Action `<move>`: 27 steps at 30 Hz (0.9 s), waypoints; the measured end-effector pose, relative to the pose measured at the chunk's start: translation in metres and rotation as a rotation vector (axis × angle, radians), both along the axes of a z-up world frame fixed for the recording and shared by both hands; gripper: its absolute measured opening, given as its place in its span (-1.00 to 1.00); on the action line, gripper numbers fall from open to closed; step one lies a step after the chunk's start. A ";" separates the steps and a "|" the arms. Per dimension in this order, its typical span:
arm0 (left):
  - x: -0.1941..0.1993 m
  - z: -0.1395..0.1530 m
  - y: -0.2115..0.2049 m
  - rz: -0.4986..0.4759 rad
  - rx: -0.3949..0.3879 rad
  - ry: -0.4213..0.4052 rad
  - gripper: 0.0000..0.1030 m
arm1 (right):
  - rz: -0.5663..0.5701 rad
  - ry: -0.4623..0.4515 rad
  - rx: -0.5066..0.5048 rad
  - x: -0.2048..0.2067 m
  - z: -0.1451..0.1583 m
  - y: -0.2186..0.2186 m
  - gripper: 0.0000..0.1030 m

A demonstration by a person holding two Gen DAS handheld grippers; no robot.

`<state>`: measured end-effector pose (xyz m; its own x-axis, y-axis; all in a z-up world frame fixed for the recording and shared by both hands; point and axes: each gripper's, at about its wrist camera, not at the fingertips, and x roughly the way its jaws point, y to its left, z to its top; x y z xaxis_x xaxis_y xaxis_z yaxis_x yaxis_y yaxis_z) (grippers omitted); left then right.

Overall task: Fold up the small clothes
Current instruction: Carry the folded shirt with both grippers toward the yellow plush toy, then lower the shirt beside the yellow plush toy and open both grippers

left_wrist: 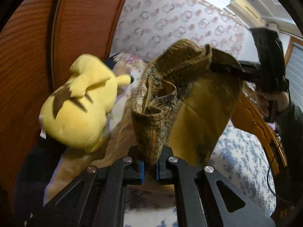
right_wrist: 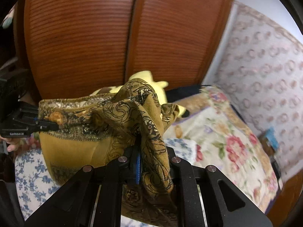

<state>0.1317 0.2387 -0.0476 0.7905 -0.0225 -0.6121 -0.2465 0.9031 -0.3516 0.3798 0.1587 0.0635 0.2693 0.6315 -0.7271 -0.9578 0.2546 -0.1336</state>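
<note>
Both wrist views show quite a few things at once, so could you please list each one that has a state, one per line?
Patterned cloth: lifted off the bed, bunched, stretched between both tools.
Left tool: shut on a cloth edge.
Right tool: shut on a cloth fold.
Yellow plush toy: lying on the bed by the wardrobe.
Wardrobe doors: closed.
Bed: covered with floral bedding.
</note>
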 end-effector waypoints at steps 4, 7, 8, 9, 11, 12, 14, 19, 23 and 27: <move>-0.004 -0.016 0.003 0.017 -0.010 0.030 -0.89 | 0.005 0.036 -0.019 0.016 -0.021 0.036 -0.79; -0.005 -0.027 0.003 0.025 -0.006 0.055 -0.89 | -0.003 0.062 -0.012 0.026 -0.030 0.056 -0.79; -0.003 -0.029 0.004 0.028 -0.010 0.066 -0.89 | -0.009 0.073 -0.007 0.028 -0.032 0.060 -0.79; -0.002 -0.032 0.006 0.035 -0.012 0.081 -0.89 | -0.023 0.094 0.000 0.033 -0.035 0.059 -0.78; -0.001 -0.035 0.005 0.035 -0.001 0.092 -0.89 | -0.094 0.112 0.001 0.039 -0.042 0.063 -0.61; -0.002 -0.034 0.003 0.034 0.010 0.092 -0.89 | -0.142 0.099 -0.007 0.043 -0.045 0.067 -0.39; -0.001 -0.031 0.004 0.029 0.023 0.089 -0.89 | -0.184 0.073 0.011 0.048 -0.045 0.060 -0.30; 0.001 -0.028 0.003 0.038 0.037 0.084 -0.88 | -0.256 0.042 0.093 0.052 -0.038 0.032 -0.04; 0.000 -0.023 0.005 0.065 0.069 0.065 -0.48 | -0.187 0.112 0.133 0.036 -0.050 0.026 -0.04; -0.009 -0.016 0.008 0.085 0.077 0.027 0.05 | -0.152 0.146 0.107 0.017 -0.076 0.034 -0.04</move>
